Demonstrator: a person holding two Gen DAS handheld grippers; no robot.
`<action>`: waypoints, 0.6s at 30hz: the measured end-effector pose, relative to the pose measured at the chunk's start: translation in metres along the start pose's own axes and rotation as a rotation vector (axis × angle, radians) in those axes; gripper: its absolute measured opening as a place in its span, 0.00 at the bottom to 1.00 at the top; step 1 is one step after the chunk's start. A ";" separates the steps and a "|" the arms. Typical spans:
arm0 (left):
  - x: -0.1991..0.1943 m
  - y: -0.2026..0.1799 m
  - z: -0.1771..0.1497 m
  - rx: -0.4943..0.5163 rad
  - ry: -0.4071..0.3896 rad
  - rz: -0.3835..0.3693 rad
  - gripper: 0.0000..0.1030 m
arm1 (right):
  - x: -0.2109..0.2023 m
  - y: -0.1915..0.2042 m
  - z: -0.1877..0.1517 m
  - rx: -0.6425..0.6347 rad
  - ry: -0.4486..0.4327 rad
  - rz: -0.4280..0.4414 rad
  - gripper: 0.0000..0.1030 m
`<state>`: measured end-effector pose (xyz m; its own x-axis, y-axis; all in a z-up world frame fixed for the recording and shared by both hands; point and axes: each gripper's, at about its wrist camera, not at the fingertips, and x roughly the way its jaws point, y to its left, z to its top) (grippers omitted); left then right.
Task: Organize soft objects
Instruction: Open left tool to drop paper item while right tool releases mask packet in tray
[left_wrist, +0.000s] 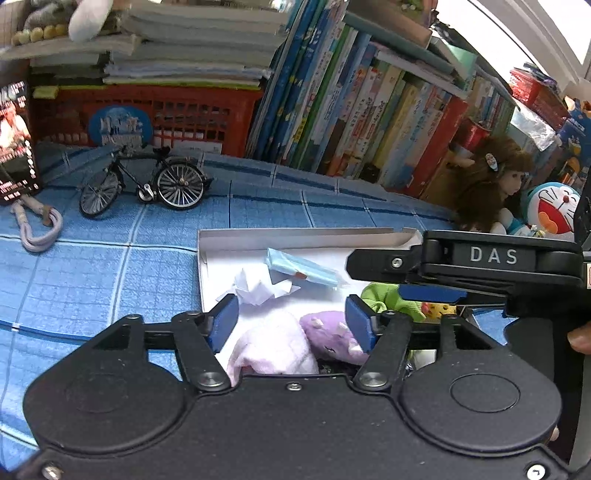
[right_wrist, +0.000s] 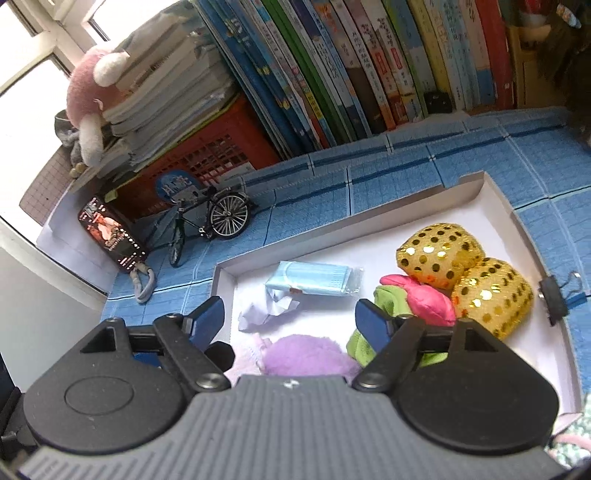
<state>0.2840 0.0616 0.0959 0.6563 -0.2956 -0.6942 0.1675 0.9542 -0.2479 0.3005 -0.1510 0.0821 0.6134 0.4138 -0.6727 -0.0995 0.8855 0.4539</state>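
Both grippers hang over the white tray (right_wrist: 524, 221) with jaws apart and nothing pinched between them. The left gripper (left_wrist: 291, 321) has the pale pink plush (left_wrist: 273, 347) and purple plush (left_wrist: 328, 336) lying side by side directly below its fingers, the pink one nearer centre. The right gripper (right_wrist: 290, 317) sits above the same purple plush (right_wrist: 310, 356), so either hand could drop straight down; the left looks better lined up.

- "DAS" stands in pale capitals on the black right gripper (left_wrist: 373, 280).
- Book spines (left_wrist: 354, 107) along the desk's back edge carry print too small to read.
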 end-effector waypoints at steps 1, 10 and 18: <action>-0.005 -0.002 -0.001 0.006 -0.008 0.005 0.70 | -0.006 0.000 -0.001 -0.011 -0.011 -0.001 0.85; -0.052 -0.027 -0.011 0.053 -0.067 -0.011 0.74 | -0.057 -0.004 -0.017 -0.073 -0.089 0.011 0.88; -0.085 -0.057 -0.032 0.118 -0.103 -0.053 0.76 | -0.097 -0.012 -0.036 -0.106 -0.144 0.024 0.89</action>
<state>0.1955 0.0311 0.1475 0.7151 -0.3449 -0.6080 0.2850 0.9381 -0.1969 0.2144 -0.1943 0.1204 0.7149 0.4077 -0.5681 -0.1933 0.8960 0.3997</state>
